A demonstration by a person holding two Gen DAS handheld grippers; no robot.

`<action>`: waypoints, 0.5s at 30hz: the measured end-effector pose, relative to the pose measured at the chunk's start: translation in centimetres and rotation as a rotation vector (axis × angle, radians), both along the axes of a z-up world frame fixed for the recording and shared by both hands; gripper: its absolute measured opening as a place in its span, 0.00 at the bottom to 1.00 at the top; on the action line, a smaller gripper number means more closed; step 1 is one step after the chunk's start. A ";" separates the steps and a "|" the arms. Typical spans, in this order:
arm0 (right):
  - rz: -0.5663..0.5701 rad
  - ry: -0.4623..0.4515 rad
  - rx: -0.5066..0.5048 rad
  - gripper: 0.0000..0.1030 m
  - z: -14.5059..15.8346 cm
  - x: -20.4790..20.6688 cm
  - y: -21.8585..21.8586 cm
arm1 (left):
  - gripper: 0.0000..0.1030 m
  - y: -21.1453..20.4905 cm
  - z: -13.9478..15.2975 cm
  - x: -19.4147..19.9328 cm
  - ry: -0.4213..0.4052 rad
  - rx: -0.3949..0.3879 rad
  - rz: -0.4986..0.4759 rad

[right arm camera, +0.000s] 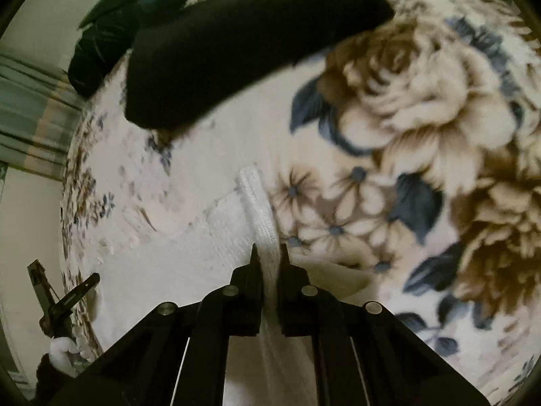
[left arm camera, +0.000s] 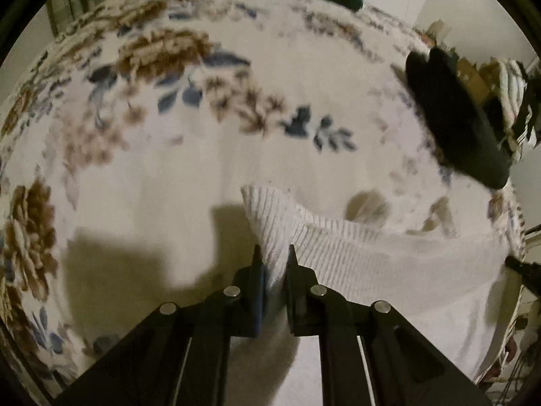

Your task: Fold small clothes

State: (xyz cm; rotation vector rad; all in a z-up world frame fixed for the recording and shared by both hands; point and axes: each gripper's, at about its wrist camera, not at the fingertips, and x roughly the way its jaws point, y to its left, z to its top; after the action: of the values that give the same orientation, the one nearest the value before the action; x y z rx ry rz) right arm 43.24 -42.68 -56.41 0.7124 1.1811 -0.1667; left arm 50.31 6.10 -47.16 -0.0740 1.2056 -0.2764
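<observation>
A white ribbed knit garment (left arm camera: 355, 257) is held up over a floral blanket (left arm camera: 175, 108). My left gripper (left arm camera: 274, 253) is shut on one corner of it, with cloth pinched between the fingers. My right gripper (right arm camera: 269, 253) is shut on the garment's hemmed edge (right arm camera: 260, 209), which runs up between its fingers. The garment stretches between the two grippers. The left gripper also shows at the lower left of the right wrist view (right arm camera: 61, 301).
A folded black garment (left arm camera: 456, 118) lies on the blanket at the right, and also shows in the right wrist view (right arm camera: 236, 40). A dark green cloth (right arm camera: 118, 27) lies at the far edge. A striped curtain (right arm camera: 30, 118) hangs at the left.
</observation>
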 end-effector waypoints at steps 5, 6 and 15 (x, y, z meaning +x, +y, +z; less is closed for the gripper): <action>-0.035 -0.043 -0.040 0.07 3.1 -1.1 -1.6 | 0.07 0.5 2.6 1.1 -0.049 -0.068 0.042; -0.043 -0.050 -0.042 0.07 3.5 -1.0 -2.0 | 0.07 0.4 2.7 1.7 -0.054 -0.067 0.051; -0.050 0.009 -0.064 0.07 0.7 3.8 -2.9 | 0.08 -0.2 -3.4 6.2 0.093 -0.004 0.069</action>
State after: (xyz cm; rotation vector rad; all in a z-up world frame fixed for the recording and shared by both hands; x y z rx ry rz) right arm 47.05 -45.60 -55.71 0.6859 1.1618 -0.2489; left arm 56.50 5.95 -50.58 -0.1333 1.2923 -0.2169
